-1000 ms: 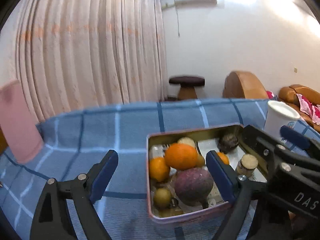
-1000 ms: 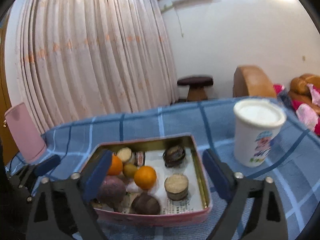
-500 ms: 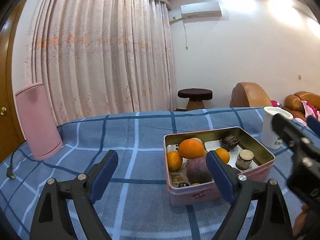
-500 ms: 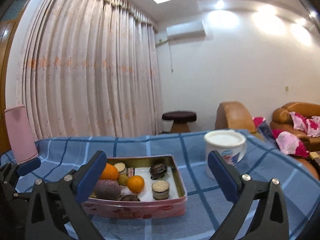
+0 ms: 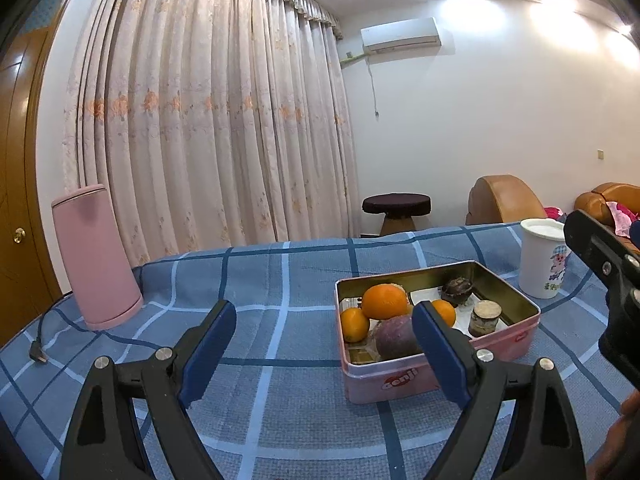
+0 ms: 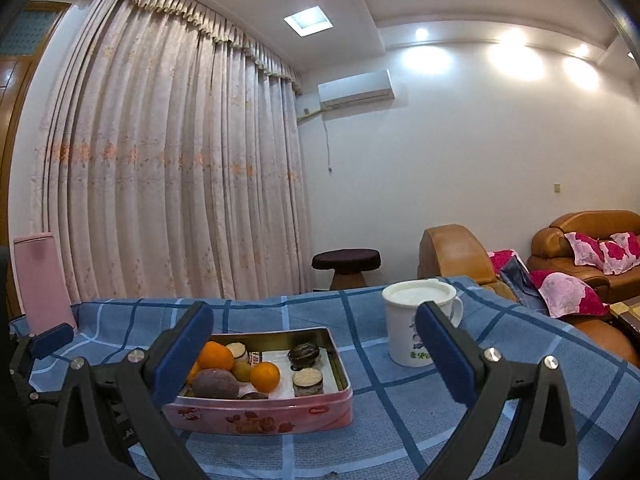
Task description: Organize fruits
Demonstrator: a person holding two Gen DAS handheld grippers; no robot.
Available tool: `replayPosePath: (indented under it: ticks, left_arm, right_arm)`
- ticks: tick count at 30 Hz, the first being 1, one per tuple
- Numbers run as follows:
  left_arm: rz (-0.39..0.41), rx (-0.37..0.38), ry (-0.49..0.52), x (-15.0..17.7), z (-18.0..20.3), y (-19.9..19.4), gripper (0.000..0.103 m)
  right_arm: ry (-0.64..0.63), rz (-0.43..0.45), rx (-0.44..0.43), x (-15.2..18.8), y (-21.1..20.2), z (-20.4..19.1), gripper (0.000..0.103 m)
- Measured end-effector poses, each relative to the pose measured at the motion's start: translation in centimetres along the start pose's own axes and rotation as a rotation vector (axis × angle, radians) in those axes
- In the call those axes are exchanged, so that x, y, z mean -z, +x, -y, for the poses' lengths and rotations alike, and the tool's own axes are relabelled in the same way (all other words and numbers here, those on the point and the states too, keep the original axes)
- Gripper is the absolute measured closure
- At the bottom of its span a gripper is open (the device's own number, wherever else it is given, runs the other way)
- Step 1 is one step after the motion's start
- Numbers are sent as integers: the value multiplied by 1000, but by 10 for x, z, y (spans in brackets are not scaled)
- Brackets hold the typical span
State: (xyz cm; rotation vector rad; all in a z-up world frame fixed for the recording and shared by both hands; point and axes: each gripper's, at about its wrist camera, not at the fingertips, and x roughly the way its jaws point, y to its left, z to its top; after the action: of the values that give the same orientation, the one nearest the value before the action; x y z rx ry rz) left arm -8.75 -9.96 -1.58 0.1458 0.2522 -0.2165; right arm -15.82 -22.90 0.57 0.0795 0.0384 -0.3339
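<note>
Left gripper (image 5: 324, 344) stands wide open and empty above the blue checked tabletop (image 5: 280, 280). Right gripper (image 6: 312, 344) is likewise spread, holding nothing. The pink tin (image 6: 280, 414) sits on the cloth and contains the fruits: two oranges (image 6: 214, 356) (image 6: 265, 376), a purple fruit (image 6: 214, 384) and a green one (image 6: 242, 371), beside small jars (image 6: 307, 382). A white cup (image 6: 412, 332) stands near the tin's right. A pink canister (image 5: 96, 256) stands well apart at left.
</note>
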Motion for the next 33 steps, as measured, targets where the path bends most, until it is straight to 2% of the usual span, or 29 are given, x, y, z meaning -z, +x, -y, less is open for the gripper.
replayPosePath:
  ticks: [33]
  left_arm:
    - [-57, -33, -9, 1, -2, 9, 12]
  right_arm:
    - [-3, -4, 1, 0, 1, 0, 0]
